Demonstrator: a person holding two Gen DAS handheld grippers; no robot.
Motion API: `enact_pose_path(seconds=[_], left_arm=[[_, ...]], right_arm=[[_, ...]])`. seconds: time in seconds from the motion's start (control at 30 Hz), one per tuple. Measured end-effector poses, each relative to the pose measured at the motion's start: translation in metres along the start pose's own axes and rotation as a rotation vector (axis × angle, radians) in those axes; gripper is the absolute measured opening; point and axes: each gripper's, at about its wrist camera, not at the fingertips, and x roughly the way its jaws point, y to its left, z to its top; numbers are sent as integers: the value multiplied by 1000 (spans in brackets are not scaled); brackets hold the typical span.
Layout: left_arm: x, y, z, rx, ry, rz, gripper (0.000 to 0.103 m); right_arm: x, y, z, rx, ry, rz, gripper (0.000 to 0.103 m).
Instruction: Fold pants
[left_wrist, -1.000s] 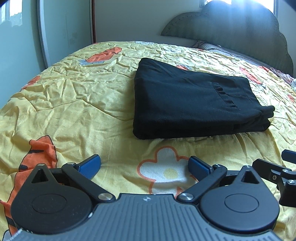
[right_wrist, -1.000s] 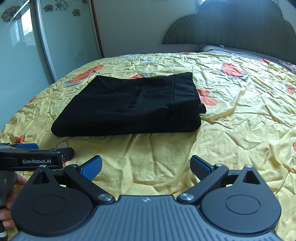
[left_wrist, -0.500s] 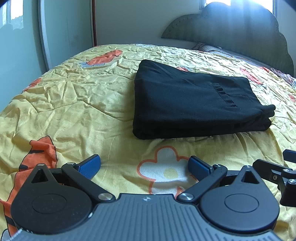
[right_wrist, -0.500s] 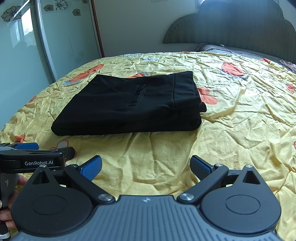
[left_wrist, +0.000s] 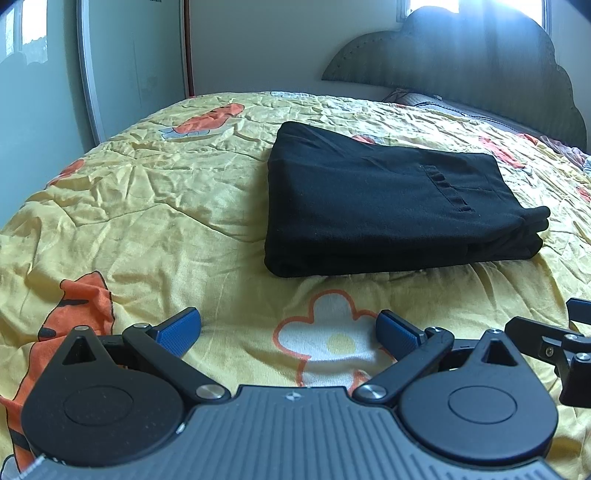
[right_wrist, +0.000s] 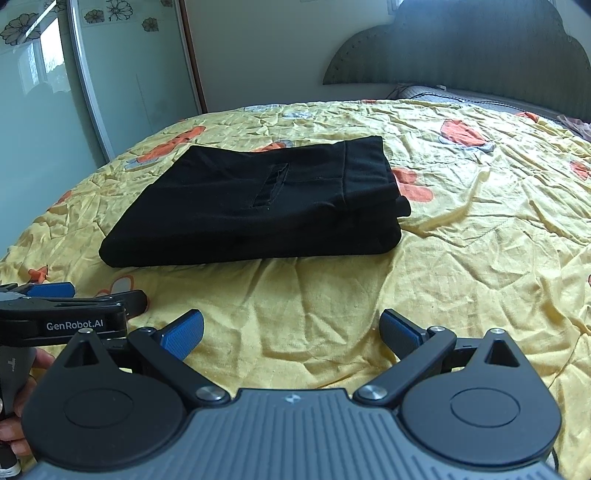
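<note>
The black pants (left_wrist: 384, 199) lie folded in a flat rectangular stack on the yellow bedspread (left_wrist: 147, 206), pocket slit on top. In the right wrist view the same pants (right_wrist: 258, 206) sit ahead and a little left. My left gripper (left_wrist: 290, 332) is open over the bedspread, short of the stack's near edge, holding nothing. My right gripper (right_wrist: 291, 330) is also open and empty, well back from the pants. The left gripper's body shows at the left edge of the right wrist view, with a hand on it.
A dark scalloped headboard (left_wrist: 480, 66) and a pillow (right_wrist: 436, 92) close the far end of the bed. Glass wardrobe doors (right_wrist: 92, 92) stand along the left side. The bedspread is wrinkled, with orange and white prints.
Both grippers have drawn back slightly and tilted, so the pants sit a little lower and farther in the views. The pants themselves have not moved. Both jaws stay open.
</note>
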Motion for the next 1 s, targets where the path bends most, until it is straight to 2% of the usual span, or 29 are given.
enact_pose_path(seconds=[0.67, 1.0], left_arm=[[-2, 0, -4, 2, -29, 6, 103], [-2, 0, -4, 3, -33, 8, 103]], right_arm=[[14, 6, -10, -68, -13, -77, 103], [13, 4, -11, -62, -17, -71, 103]])
